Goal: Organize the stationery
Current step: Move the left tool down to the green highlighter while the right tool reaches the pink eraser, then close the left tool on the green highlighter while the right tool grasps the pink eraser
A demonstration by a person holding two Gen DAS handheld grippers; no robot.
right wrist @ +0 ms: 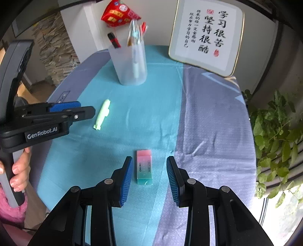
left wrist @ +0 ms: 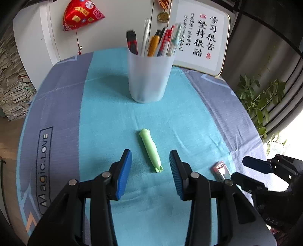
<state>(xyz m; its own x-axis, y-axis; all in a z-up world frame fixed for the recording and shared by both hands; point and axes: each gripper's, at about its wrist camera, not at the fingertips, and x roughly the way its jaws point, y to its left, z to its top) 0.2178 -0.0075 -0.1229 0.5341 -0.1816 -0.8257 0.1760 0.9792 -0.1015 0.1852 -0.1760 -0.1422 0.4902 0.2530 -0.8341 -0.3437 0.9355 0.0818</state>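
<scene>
A light green pen-shaped item (left wrist: 151,150) lies on the teal cloth, its near end between the tips of my open, empty left gripper (left wrist: 150,160); it also shows in the right wrist view (right wrist: 102,114). A pink-and-teal eraser (right wrist: 144,166) lies flat between the fingers of my open, empty right gripper (right wrist: 148,168); part of it shows in the left wrist view (left wrist: 221,169). A frosted pen cup (left wrist: 149,77) holding several pens stands upright at the far middle of the table; it also shows in the right wrist view (right wrist: 130,63).
A framed calligraphy board (right wrist: 205,36) leans at the back right. A red pouch (left wrist: 81,14) hangs on the white wall behind. A leafy plant (right wrist: 274,136) stands off the table's right edge. The tablecloth (left wrist: 56,106) has grey side bands.
</scene>
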